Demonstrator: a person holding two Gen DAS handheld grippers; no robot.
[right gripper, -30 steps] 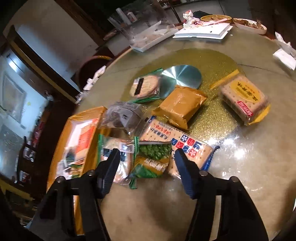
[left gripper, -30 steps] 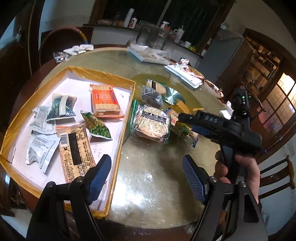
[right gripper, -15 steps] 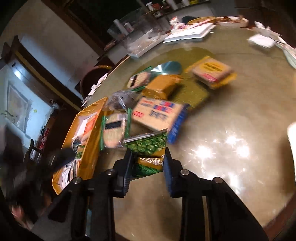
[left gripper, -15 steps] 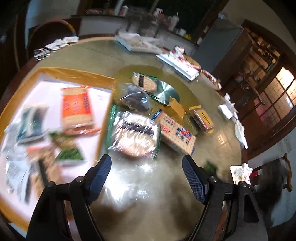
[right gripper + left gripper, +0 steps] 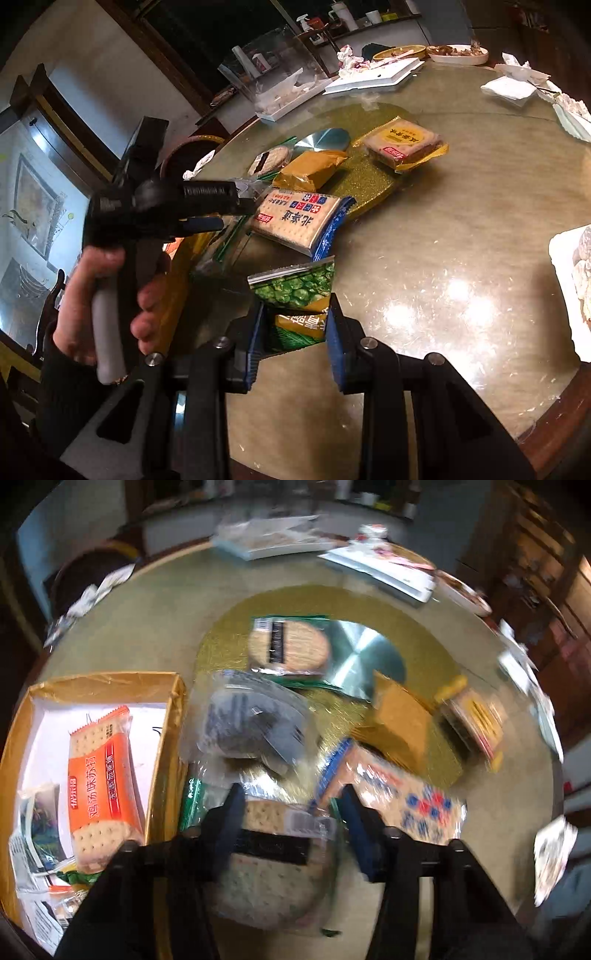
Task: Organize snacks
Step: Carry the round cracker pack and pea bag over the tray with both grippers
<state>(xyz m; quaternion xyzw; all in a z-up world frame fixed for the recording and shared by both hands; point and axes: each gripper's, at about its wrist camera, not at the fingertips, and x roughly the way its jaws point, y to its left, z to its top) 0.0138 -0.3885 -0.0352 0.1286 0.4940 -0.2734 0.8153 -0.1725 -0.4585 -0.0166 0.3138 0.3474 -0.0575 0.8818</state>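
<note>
Green pea snack packet (image 5: pixel 295 291) is now clamped in the right gripper (image 5: pixel 295 328), jaws pinched on its lower half, packet lifted just off the table; a second ago those jaws stood apart above it, so the pick is done and the packet should be ready to carry to the tray. Left gripper (image 5: pixel 290 808) has swung off the tray side onto the clear-wrapped cracker pack (image 5: pixel 273 853), and its jaws have just been closing; the pack sits between them, but blur hides whether the pads press yet, so I call it not yet gripped. Yellow-edged cardboard tray (image 5: pixel 173 716) is just left of that pack and already holds the orange soda cracker pack (image 5: pixel 99 779) plus a few small sachets. At least 4 more snacks wait on the table: blue-and-white cracker pack (image 5: pixel 295 219), mustard-yellow pack (image 5: pixel 314 166), yellow cracker pack (image 5: pixel 404 144), round cracker pack (image 5: pixel 286 646). Surface is a glossy round glass-topped table (image 5: pixel 461 258) with a gold glitter turntable (image 5: pixel 417 635) at centre; dim dining room, cluttered dishes at the far edge.
</note>
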